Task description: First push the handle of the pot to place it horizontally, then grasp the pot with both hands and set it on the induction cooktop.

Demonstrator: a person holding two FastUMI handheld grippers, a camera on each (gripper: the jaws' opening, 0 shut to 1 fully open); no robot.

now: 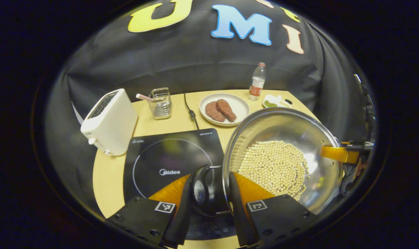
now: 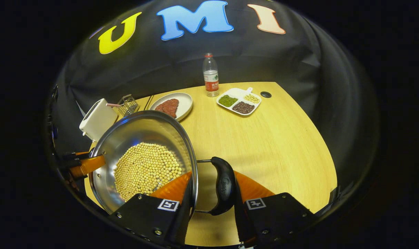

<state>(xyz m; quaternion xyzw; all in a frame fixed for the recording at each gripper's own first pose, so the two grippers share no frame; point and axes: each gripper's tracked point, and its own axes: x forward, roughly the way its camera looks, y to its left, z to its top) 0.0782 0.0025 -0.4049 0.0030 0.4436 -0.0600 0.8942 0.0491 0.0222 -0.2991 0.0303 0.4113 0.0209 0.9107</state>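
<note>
A steel pot holding several pale beans hangs between my two grippers, its rim just right of the black induction cooktop. My left gripper is shut across the pot's black side handle and the rim beside it. In the right gripper view, my right gripper clamps the opposite black handle and the rim of the pot in the same way. Each gripper also appears far off at the pot's other side: the right gripper and the left gripper.
A white toaster stands left of the cooktop, with a wire basket and a power cable behind it. Farther back are a plate of meat, a water bottle and a divided dish. Bare wooden table lies right.
</note>
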